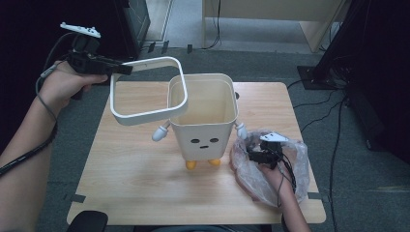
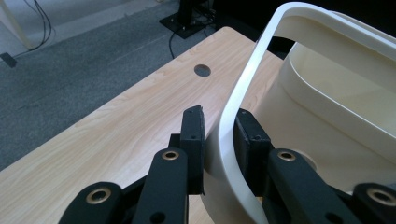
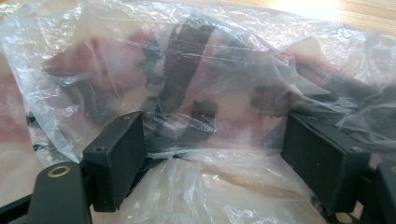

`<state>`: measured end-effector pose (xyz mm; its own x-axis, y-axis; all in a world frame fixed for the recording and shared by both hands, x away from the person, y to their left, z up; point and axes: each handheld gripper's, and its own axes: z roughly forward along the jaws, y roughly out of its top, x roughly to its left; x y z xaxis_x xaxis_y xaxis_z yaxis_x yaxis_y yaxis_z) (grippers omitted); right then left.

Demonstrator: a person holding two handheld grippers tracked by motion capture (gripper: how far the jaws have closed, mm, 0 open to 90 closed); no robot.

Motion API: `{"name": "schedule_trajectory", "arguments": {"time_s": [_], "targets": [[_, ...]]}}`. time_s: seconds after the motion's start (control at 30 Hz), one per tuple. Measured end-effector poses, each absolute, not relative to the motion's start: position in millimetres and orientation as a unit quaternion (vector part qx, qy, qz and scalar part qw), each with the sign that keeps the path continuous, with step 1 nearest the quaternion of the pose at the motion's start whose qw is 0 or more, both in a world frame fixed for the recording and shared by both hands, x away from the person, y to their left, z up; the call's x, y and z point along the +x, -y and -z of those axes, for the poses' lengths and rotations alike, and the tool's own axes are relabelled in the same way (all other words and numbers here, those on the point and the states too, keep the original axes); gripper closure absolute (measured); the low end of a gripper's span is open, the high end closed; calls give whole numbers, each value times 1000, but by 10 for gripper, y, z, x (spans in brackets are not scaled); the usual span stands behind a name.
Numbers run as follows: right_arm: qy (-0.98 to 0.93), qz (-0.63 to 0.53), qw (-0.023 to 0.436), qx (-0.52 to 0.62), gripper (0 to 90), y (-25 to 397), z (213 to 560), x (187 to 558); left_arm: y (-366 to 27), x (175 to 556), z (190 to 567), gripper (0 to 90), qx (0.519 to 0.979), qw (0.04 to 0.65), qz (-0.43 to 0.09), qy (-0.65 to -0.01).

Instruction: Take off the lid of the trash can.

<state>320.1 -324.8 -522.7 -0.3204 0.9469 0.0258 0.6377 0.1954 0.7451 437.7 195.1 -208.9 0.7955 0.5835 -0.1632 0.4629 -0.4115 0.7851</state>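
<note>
The left forearm enters from the lower left in the high view and rises to about ten o'clock, where the hand holds the left gripper (image 1: 122, 68) level above the far-left table corner. Its jaws pinch the white ring frame (image 1: 145, 92); in the left gripper view the frame's band (image 2: 229, 130) sits clamped between both black pads. The frame hangs tilted, its right side resting over the bin's near-left rim.

The right hand comes in at about five o'clock and holds the right gripper (image 1: 255, 155) low inside the clear plastic bag (image 1: 295, 159). In the right gripper view its jaws stand spread wide, with crumpled bag film (image 3: 210, 70) lying between and beyond them; whether either pad grips the film is hard to judge through the folds.

The table (image 1: 140, 164) is light wood with rounded corners, standing on grey carpet (image 1: 367, 193). Cables trail across the floor at three o'clock, and a pale desk stands at twelve o'clock.

The cream bin (image 1: 203, 116), with a printed face, small white arms and orange feet, stands upright at the table's centre. Its interior appears bare. The bag lies just beside the bin at four o'clock.
</note>
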Motion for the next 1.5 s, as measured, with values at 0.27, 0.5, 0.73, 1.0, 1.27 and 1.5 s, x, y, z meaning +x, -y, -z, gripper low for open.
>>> {"name": "schedule_trajectory", "arguments": {"time_s": [0.27,0.5,0.73,1.0,1.27,1.5], "targets": [[-739,-338,229,536,207,3247,5227,3201,-2173,4330,2083,764,829,450,-77,-324],[-739,-338,229,536,207,3247,5227,3201,-2369,4298,2221,767,821,453,-78,-339],[-738,-338,229,537,207,3245,5226,3199,-2508,4286,2334,770,812,461,-77,-351],[-735,-351,223,537,195,3241,5176,3177,-2612,4260,2452,766,815,448,-86,-357],[-736,-363,221,526,216,3228,5072,3142,-2671,4268,2613,765,812,449,-85,-363],[-735,-376,224,518,216,3231,4991,3050,-2739,4297,2798,766,816,439,-81,-368]]}}
